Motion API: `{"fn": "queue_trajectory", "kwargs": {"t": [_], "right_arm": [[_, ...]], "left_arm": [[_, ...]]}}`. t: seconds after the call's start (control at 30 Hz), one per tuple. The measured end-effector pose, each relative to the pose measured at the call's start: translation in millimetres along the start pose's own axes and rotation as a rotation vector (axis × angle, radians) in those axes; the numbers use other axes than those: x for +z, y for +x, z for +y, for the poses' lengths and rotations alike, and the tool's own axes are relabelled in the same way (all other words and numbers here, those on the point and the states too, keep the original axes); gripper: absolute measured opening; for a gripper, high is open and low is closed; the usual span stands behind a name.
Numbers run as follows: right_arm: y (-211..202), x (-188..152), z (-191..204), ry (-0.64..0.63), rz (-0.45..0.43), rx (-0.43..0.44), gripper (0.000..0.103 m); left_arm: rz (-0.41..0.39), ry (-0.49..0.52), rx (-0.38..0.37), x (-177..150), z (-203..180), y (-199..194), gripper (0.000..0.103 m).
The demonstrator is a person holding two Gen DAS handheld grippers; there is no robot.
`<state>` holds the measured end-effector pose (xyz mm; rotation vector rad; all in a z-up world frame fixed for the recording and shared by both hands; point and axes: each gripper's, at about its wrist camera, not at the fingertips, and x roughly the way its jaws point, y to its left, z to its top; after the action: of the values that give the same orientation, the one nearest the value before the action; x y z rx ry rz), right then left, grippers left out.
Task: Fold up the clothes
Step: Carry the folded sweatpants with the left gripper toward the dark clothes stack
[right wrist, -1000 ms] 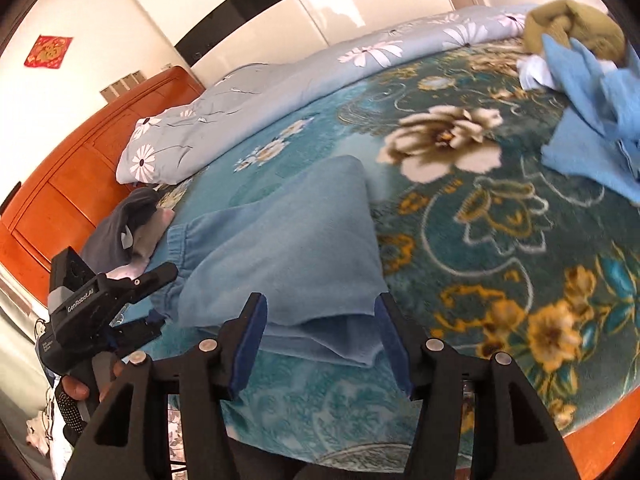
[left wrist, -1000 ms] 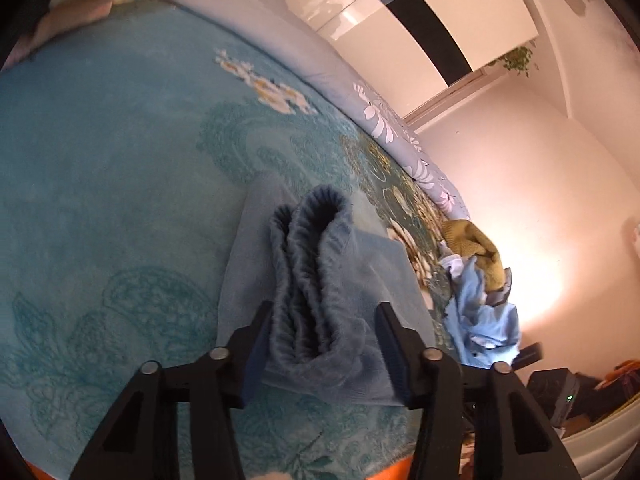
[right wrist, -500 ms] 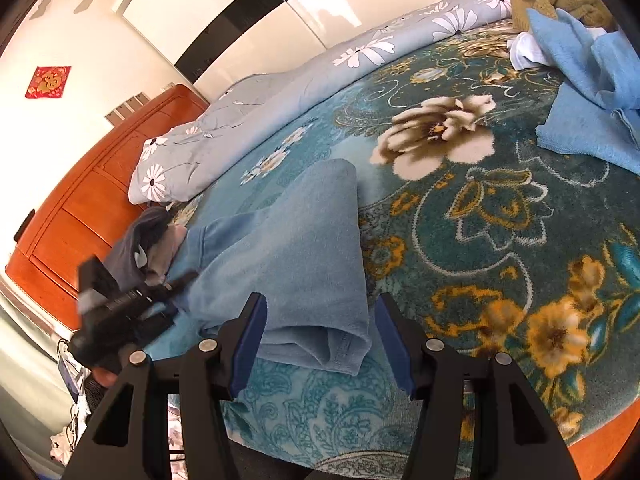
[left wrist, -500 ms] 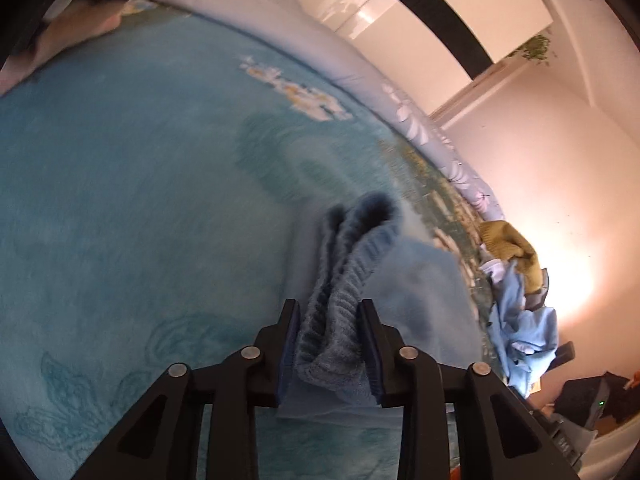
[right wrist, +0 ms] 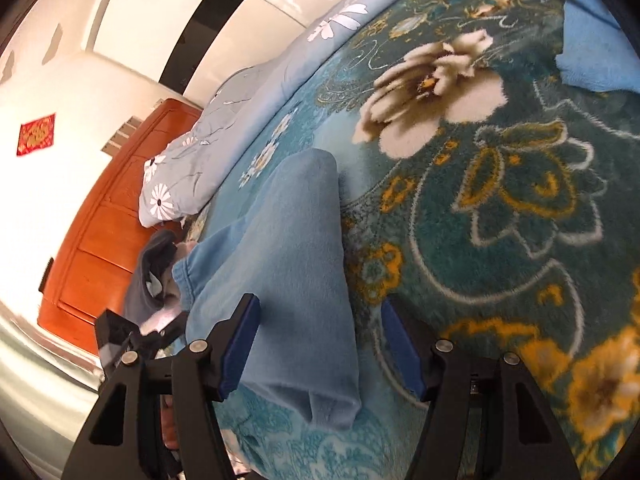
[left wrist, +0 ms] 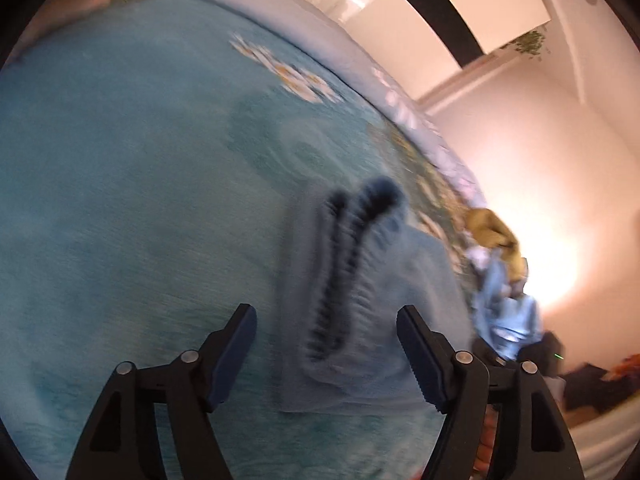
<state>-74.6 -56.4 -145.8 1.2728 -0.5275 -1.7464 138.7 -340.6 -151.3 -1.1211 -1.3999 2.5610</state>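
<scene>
A teal blanket (right wrist: 500,208) with cream and gold flowers covers the bed and fills most of both views; in the left wrist view it reads as a blurred, paler teal (left wrist: 120,180). Along its far edge lies a grey-blue quilt (right wrist: 256,92) printed with white daisies, running up to an orange wooden headboard (right wrist: 100,232). Behind are pale walls, white wardrobe doors (right wrist: 280,0) split by a dark strip, and a small red hanging (right wrist: 37,135) on the wall.

The folded blue pants (right wrist: 296,272) lie flat on the blanket, the ribbed waistband (left wrist: 344,272) towards the left gripper, the folded end near the right one. A heap of clothes (left wrist: 500,272), mustard and light blue, sits at the far side of the bed; dark and pale clothing (right wrist: 154,276) lies by the headboard.

The left gripper (left wrist: 326,354) is spread wide, jaws either side of the waistband and clear of it. The right gripper (right wrist: 320,344) is also wide, empty, straddling the pants' edge.
</scene>
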Motion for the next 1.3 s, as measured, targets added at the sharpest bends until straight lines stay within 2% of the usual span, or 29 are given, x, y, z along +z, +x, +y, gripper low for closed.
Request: {"fn": "queue_trajectory", "kwargs": {"t": [0.17,0.3,0.4,0.43,0.5,0.57,0.63,0.8,0.97,1.1,1.3], "right_arm": [[29,19,2,0.006,0.085,0.109,0.065],[41,29,0,0.028,0.103,0.146,0.067],[37,27,-1,0.039,0.099,0.137,0.066],[35,25,-1,0.042,0.098,0.133,0.065],[32,23,-1,0.048,0.094,0.124,0.050],[28,19,-2,0.060,0.096,0.119,0.041],[20,13,1,0.063,0.099,0.119,0.037],[30,10,54,-0.031,0.126,0.129,0.036],[41,7,109,-0.131,0.153,0.138,0.036],[50,5,152,-0.210,0.175,0.146,0.036],[63,2,218,-0.330,0.208,0.157,0.036]], "left_arm": [[0.012,-0.012,-0.018,5,0,7,0.076],[0.008,-0.067,-0.074,9,8,6,0.075],[-0.011,-0.083,-0.079,10,7,5,0.073],[-0.016,-0.093,-0.077,9,7,5,0.070],[-0.025,-0.128,-0.077,4,11,4,0.047],[-0.034,-0.184,-0.096,-1,20,1,0.034],[-0.045,-0.181,-0.099,-8,18,-8,0.032],[-0.076,-0.131,-0.113,-22,5,-38,0.031],[-0.147,-0.081,-0.146,-26,0,-82,0.031],[-0.204,-0.033,-0.151,-9,6,-123,0.031],[-0.313,0.079,-0.054,44,24,-210,0.032]]}}
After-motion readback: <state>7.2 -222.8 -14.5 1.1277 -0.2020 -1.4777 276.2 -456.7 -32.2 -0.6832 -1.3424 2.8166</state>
